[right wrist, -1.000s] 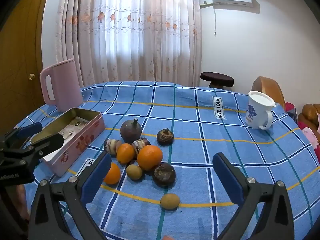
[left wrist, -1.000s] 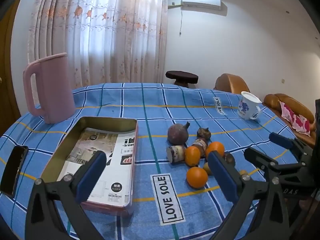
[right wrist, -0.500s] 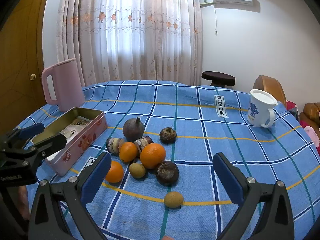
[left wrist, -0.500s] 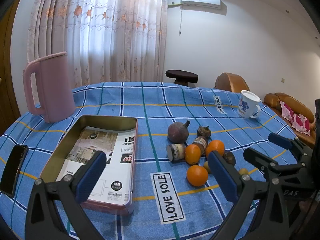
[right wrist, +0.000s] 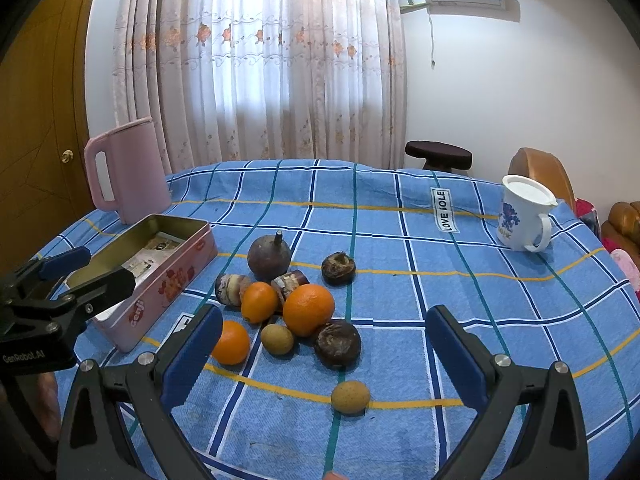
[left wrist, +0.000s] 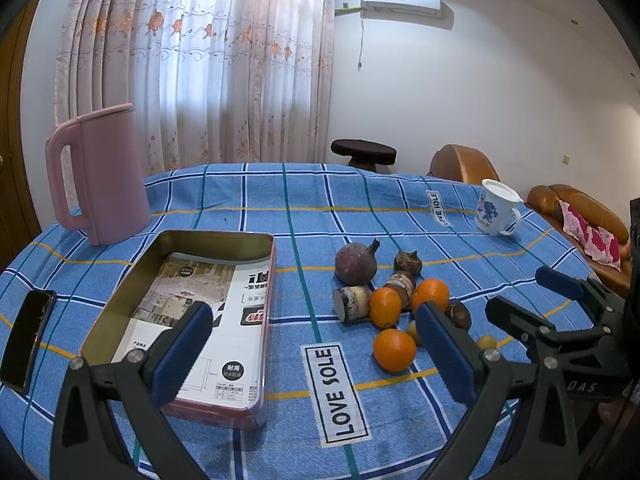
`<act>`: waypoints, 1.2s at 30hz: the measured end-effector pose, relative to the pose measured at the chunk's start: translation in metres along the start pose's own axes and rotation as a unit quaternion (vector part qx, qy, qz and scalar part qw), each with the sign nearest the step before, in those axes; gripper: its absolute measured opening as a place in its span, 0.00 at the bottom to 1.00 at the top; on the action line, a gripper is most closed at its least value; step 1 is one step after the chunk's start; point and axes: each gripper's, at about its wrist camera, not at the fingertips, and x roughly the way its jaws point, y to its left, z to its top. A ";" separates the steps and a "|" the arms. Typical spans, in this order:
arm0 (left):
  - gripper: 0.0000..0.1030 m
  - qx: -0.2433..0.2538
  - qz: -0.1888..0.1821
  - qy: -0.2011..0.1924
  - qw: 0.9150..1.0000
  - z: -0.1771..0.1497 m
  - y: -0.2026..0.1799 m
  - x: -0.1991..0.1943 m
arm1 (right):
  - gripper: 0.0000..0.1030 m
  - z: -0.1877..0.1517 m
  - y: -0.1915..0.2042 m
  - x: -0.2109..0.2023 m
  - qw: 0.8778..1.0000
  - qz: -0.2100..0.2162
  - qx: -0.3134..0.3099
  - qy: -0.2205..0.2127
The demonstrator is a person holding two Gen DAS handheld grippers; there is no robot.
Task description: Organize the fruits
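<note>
Change since 1 second back: almost nothing on the table moves; both views shift only slightly, the right one drawing back a touch so the fruit pile [right wrist: 288, 304] sits a little lower and farther from its tips. EARLIER comparison shows no fruit lifted or displaced.
Left gripper [left wrist: 312, 350]: jaws wide apart, holding nothing, hovering over the near edge of the tin [left wrist: 256, 412] and the tablecloth [left wrist: 280, 192].
Right gripper [right wrist: 324, 354]: jaws wide apart, empty, poised above the near side of the pile.
Fruits: all loose on the cloth to the right of the tin, none inside it. 3 oranges show, the biggest orange [right wrist: 309, 309] touching a dark round fruit [right wrist: 337, 343]; a purple fruit with a stem [right wrist: 269, 257] stands at the back; 1 small tan fruit [right wrist: 350, 397] lies apart, nearest the right gripper.
Tin: open, lidless, only printed paper [left wrist: 224, 304] lying in its bottom.
Bystanders: pink jug [left wrist: 100, 176] behind the tin, white mug [right wrist: 520, 216] far right, phone [left wrist: 26, 340] at the left edge.
Meaning for the task: sorting looks not yet begun; this reads as the approach before a first pick.
Likely next need: close on 1 fruit cleanly; the touching cluster may roll if nudged.
</note>
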 end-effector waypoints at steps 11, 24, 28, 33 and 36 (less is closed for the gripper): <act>1.00 -0.001 0.000 0.001 1.000 -0.001 0.000 0.000 | 0.99 0.000 0.002 -0.001 1.000 0.000 0.003 -0.001; 1.00 -0.001 -0.001 0.004 1.000 -0.002 -0.001 0.001 | 0.99 -0.002 0.001 0.001 1.000 0.002 0.003 0.002; 1.00 0.002 0.001 0.008 1.000 -0.003 -0.002 0.004 | 0.99 -0.003 0.001 0.001 1.000 0.001 0.004 0.003; 1.00 0.010 0.004 0.016 1.000 -0.008 -0.003 0.011 | 0.99 -0.012 -0.009 0.006 1.000 -0.014 0.011 0.011; 1.00 0.012 0.004 0.024 1.000 -0.012 -0.004 0.018 | 0.99 -0.022 -0.022 0.014 0.999 -0.021 0.024 0.025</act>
